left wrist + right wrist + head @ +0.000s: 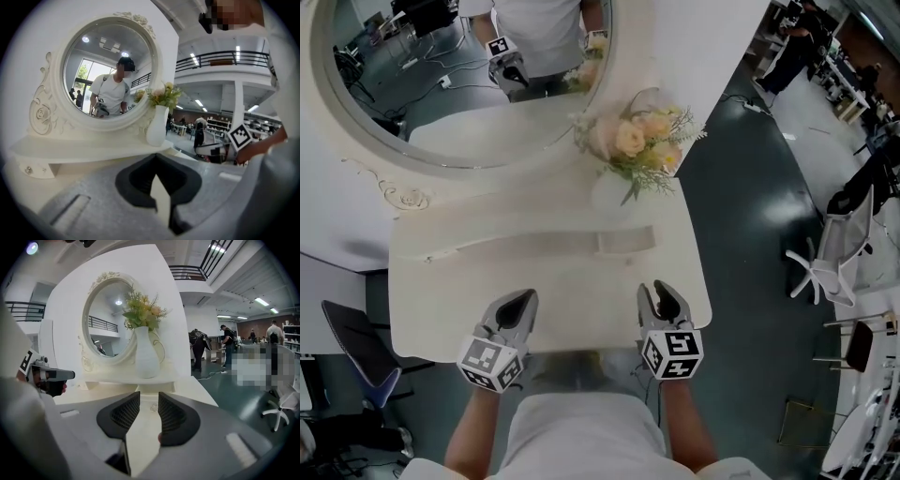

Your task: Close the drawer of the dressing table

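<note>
The white dressing table (441, 309) carries a round mirror (412, 84) and a raised shelf. Under that shelf sits a small drawer (626, 240) with a round knob (153, 407); its front seems to stand out a little from the shelf. My right gripper (658, 291) hovers over the tabletop's near right part, open by a narrow gap, empty, and aimed straight at the knob (149, 397). The left gripper (523, 298) is over the near left part, jaw tips together, nothing held (156, 157). A second small knob (29, 169) shows under the shelf's left end.
A white vase of pale flowers (637, 141) stands on the shelf just above the drawer, also in the right gripper view (146, 355). A dark chair (366, 361) is left of the table, a white swivel chair (830, 258) to the right. People stand farther back in the hall.
</note>
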Available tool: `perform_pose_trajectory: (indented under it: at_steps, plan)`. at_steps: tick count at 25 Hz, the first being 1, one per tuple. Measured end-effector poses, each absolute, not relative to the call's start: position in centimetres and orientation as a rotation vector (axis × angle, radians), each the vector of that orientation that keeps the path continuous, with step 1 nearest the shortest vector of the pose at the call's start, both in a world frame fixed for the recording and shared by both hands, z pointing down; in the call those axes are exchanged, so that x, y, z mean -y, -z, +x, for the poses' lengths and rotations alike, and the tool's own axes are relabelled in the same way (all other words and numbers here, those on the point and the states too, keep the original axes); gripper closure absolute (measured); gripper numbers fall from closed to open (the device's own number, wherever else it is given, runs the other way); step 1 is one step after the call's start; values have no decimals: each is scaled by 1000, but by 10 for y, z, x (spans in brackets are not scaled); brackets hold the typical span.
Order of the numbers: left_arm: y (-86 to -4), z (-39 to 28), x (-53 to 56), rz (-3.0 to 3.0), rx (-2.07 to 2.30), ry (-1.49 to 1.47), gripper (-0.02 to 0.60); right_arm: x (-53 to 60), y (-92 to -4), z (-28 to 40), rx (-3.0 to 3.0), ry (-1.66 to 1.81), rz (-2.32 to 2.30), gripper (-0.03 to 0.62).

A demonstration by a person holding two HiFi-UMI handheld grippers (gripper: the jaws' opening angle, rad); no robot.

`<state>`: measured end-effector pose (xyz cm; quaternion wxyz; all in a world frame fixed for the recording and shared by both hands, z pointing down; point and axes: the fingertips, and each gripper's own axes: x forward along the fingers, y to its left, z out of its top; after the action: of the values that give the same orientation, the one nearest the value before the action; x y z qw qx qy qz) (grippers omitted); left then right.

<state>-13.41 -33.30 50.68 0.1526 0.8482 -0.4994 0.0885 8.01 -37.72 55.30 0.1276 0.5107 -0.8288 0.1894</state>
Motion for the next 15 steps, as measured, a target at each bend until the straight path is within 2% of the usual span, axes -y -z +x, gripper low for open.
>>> perform_pose_trajectory:
  at_steps: [15]
  plan:
    - [-560, -140, 373, 2370, 1394, -294, 583, 417, -605, 63, 2362, -602, 1456, 487]
